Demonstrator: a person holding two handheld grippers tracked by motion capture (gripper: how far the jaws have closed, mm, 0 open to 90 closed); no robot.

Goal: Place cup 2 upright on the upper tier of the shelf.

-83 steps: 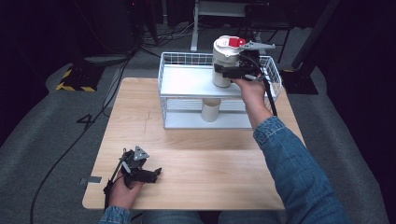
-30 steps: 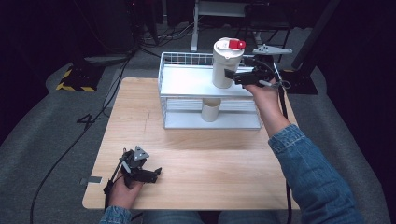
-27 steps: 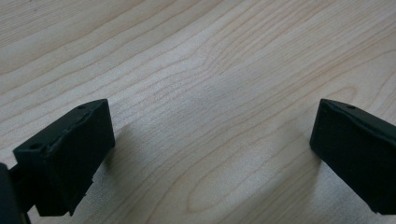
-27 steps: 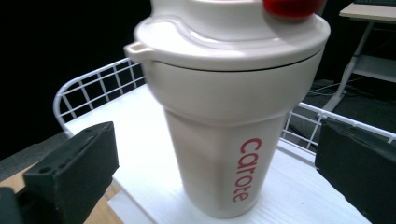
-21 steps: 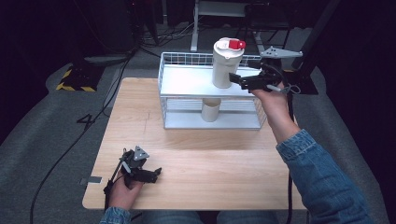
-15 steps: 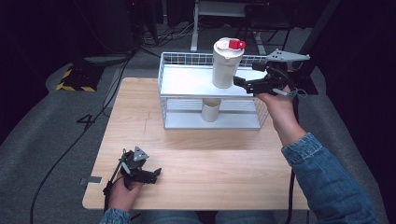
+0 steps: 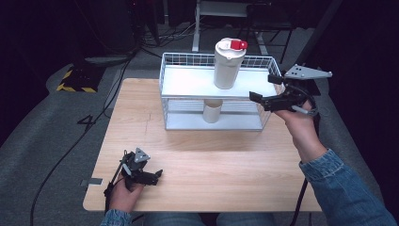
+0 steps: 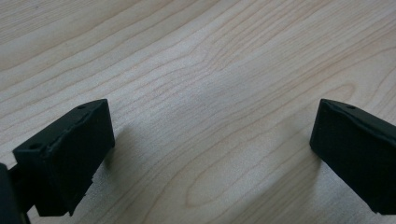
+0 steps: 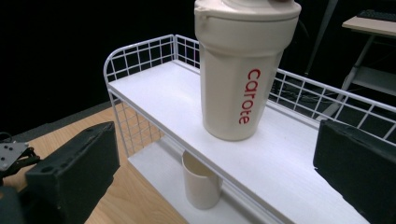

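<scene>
Though high view hides it, "carote" on tumbler (image 9: 243,70) atop rack (image 9: 154,88); both grippers released, empty.

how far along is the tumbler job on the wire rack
Done, it seems: the cream tumbler stands upright on the rack's top shelf, free of the open right gripper. In hand: nothing; the left gripper rests open on the table. Left: likely only withdrawing.

Small cup (image 7: 211,112) upright on rack's (image 7: 169,94) lower shelf. Wood table (image 7: 211,174) under rack. Yellow-black striped block (image 7: 75,79) on floor, far left.
</scene>
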